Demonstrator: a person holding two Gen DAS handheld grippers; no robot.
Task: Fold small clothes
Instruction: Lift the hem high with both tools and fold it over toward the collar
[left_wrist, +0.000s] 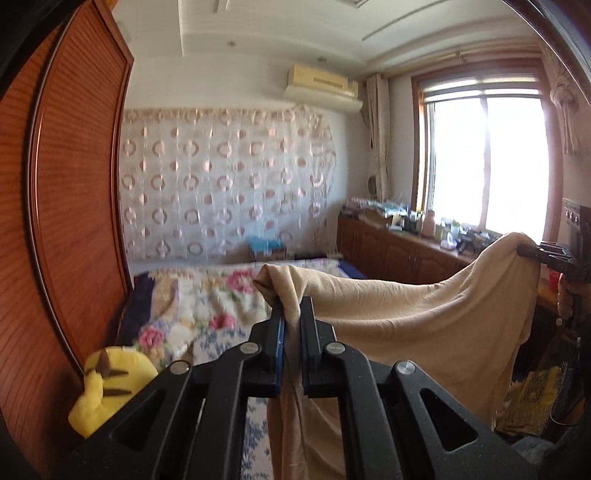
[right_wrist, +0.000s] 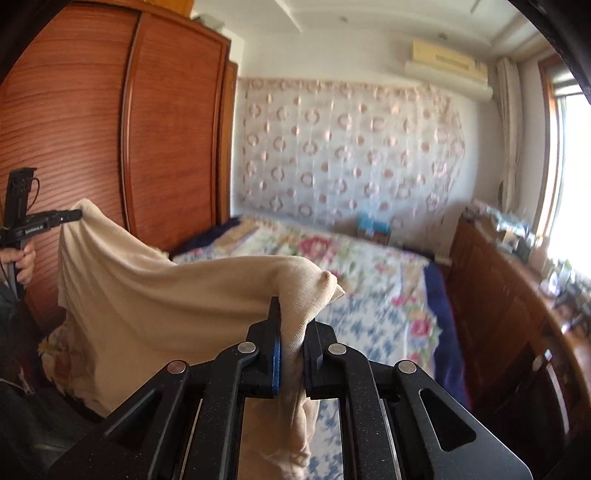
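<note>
A beige garment hangs in the air, stretched between both grippers above the bed. My left gripper is shut on one corner of it; the cloth bunches between the jaws and hangs below. My right gripper is shut on the other corner of the garment. In the left wrist view the right gripper shows at the far right, pinching the cloth. In the right wrist view the left gripper shows at the far left, held by a hand.
A bed with a floral cover lies below and ahead. A wooden wardrobe stands at the left. A yellow plush toy sits by it. A cluttered wooden cabinet runs under the window.
</note>
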